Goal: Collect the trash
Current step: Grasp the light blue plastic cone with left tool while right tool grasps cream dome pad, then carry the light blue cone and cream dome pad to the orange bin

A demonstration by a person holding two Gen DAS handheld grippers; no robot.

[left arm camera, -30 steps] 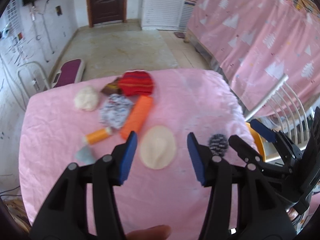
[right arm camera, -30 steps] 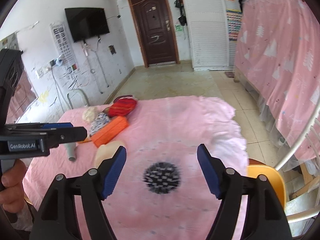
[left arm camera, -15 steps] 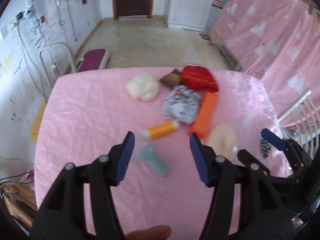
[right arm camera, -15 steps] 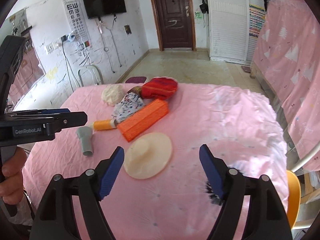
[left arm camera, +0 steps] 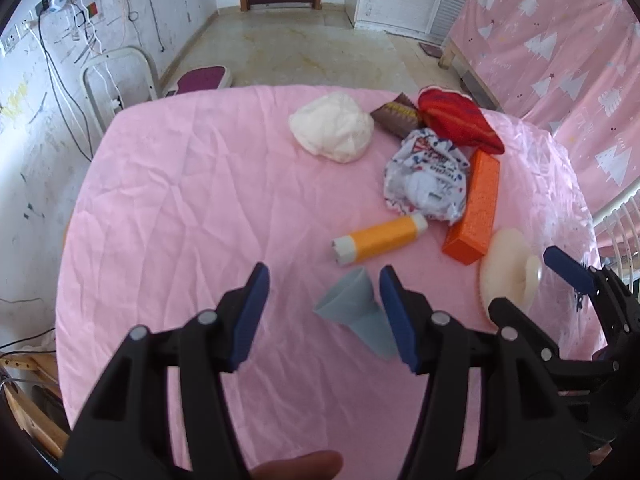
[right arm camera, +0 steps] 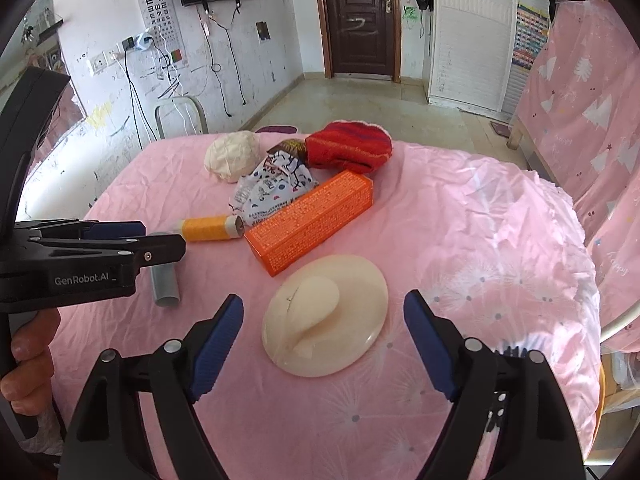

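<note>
Trash lies on a pink-clothed table (left arm camera: pixel 180 200). My left gripper (left arm camera: pixel 323 280) is open and points down at a grey cone-shaped piece (left arm camera: pixel 352 312), which lies between its jaws close to the right finger, untouched. My right gripper (right arm camera: pixel 324 302) has its jaws opening around a cream round lid (right arm camera: pixel 326 316), with the pads clear of it. Beyond lie an orange box (right arm camera: pixel 312 220), a yellow thread spool (left arm camera: pixel 380 240), a crumpled printed wrapper (left arm camera: pixel 426 178), a white wad (left arm camera: pixel 332 128), a brown wrapper (left arm camera: pixel 394 118) and a red knitted piece (left arm camera: pixel 460 120).
A black-and-white speckled ball (right arm camera: pixel 508 350) peeks out behind my right finger near the table's right edge. A white metal frame (left arm camera: pixel 120 80) stands past the far left edge. Pink curtains (right arm camera: pixel 580 100) hang to the right. A hand (right arm camera: pixel 28 360) grips the left tool.
Both grippers swung left and sank. The left one went from over the cream lid to the grey cone. The right one left the speckled ball for the cream lid, its jaws widening.
</note>
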